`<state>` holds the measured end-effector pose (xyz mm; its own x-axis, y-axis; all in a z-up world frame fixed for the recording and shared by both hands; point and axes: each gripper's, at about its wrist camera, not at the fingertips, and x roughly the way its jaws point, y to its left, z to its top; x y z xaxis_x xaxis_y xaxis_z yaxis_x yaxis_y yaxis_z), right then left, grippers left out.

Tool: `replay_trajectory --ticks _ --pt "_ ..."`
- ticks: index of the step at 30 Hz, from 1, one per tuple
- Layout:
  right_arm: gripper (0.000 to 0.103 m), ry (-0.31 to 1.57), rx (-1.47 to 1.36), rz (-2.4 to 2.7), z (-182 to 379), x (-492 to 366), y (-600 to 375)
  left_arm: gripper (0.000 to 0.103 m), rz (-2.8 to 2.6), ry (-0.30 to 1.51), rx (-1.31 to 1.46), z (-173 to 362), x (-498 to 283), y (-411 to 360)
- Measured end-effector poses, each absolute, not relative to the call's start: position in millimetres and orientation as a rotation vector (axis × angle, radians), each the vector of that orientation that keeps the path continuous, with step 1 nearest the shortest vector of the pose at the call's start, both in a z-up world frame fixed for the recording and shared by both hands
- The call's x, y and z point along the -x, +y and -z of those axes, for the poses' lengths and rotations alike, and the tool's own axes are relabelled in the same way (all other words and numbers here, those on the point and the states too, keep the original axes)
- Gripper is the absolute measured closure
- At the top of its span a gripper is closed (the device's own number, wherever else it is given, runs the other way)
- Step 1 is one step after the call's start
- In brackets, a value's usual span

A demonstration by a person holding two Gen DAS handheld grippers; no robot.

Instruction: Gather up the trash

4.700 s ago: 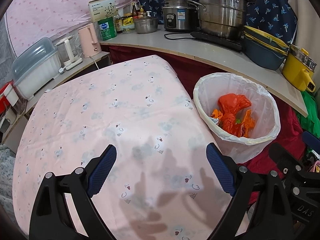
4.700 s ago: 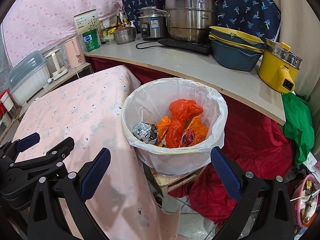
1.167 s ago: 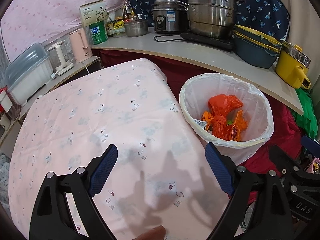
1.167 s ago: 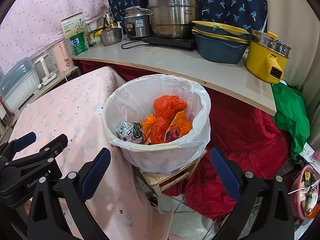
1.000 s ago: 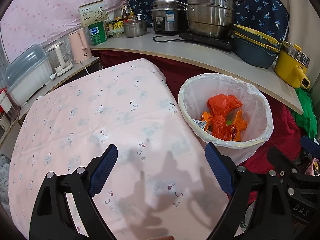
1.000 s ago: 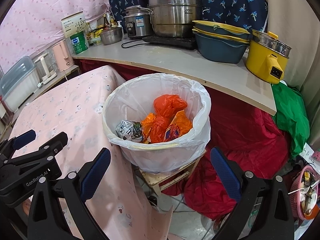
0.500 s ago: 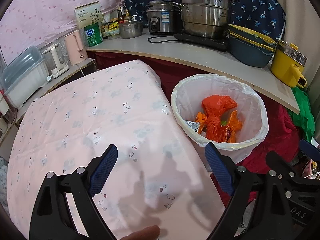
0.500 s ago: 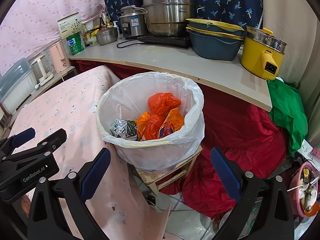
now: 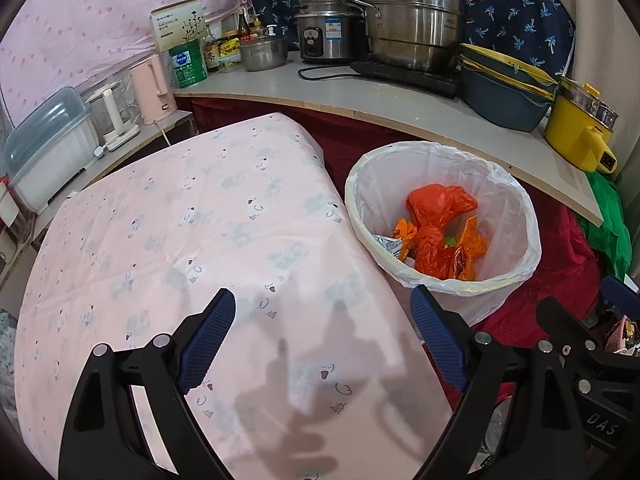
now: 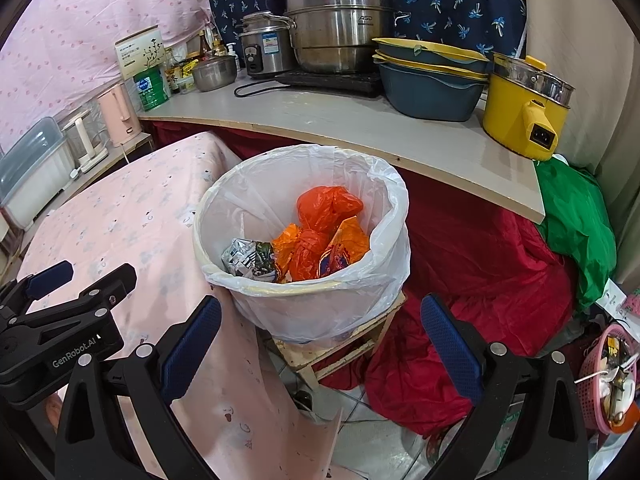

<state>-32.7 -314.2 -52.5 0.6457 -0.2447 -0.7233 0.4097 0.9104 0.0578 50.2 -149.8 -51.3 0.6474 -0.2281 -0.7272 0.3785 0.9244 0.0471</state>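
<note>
Left gripper (image 9: 322,338): jaws spread wide, nothing between the blue pads, hanging over the pink tablecloth (image 9: 192,232).
Right gripper (image 10: 320,340): also wide apart and empty, pointing down at the near side of the bin; its black frame shows at the right edge of the left wrist view.
Bin (image 10: 320,312): white liner folded over the rim, sitting on a small wooden stool (image 10: 348,350), just beside the table's edge and in front of the counter (image 10: 360,128).
Trash: it's all in the bin. A knotted orange bag (image 10: 328,204) sits on top towards the back, orange snack wrappers (image 10: 344,248) lie in front of it, and a crumpled silver wrapper (image 10: 246,258) is at the left.
Table: the cloth surface shows only the grippers' shadows, no litter in sight on it.
Counter: a big steel pot (image 10: 340,16), a rice cooker (image 10: 264,46), stacked blue-and-yellow basins (image 10: 432,80) and a yellow electric pot (image 10: 524,104) line up along it.
Floor side: red cloth (image 10: 472,280) is heaped under the counter, with green cloth (image 10: 576,220) to its right and a pink basket (image 10: 600,376) at the far right.
</note>
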Motion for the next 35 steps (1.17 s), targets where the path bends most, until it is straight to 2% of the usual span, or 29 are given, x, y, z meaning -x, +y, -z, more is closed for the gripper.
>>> replay_trajectory --ticks 35 --pt "0.007 0.781 -0.229 0.374 52.0 29.4 -316.3 0.018 0.350 0.819 -0.214 54.8 -51.9 -155.4"
